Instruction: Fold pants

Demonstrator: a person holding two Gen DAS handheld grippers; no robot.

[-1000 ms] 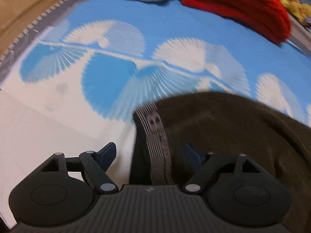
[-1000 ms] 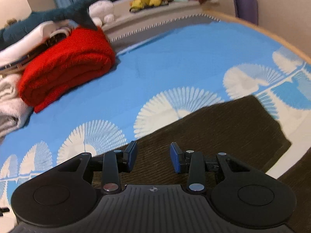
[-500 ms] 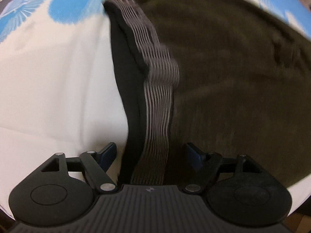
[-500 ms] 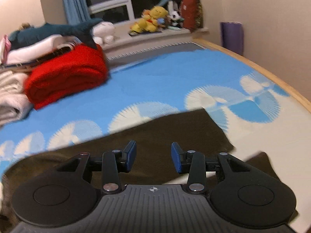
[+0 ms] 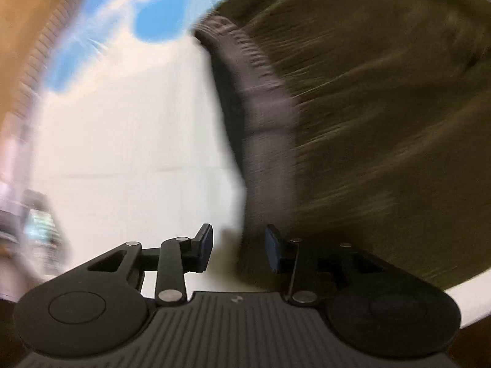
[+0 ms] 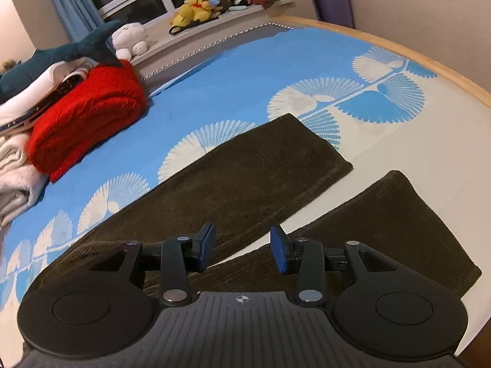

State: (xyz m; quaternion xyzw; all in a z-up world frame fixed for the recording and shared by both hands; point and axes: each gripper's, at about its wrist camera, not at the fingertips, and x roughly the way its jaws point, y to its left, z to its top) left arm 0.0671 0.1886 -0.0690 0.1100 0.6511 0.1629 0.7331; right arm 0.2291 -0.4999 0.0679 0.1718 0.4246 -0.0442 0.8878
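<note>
Dark olive-brown pants [image 6: 260,165] lie flat on the bed, the two legs spread apart toward the right. In the blurred left wrist view the pants [image 5: 383,107] fill the right side, with the grey ribbed waistband [image 5: 264,116] running down the middle. My left gripper [image 5: 239,250] is open and empty, its jaws on either side of the waistband's near end. My right gripper [image 6: 242,247] is open and empty, hovering over the gap between the two legs near the crotch.
The bed has a blue and white fan-patterned sheet [image 6: 245,70]. A folded red blanket [image 6: 89,116] and stacked white bedding [image 6: 15,159] sit at the back left, with a plush shark [image 6: 61,52]. Soft toys [image 6: 199,0] line the window sill. The wooden bed edge [image 6: 429,64] curves at right.
The left gripper moved along the waistband toward its near end and narrowed its jaws, still open. The right gripper dropped and shifted, so both pant legs now show ahead of it.
</note>
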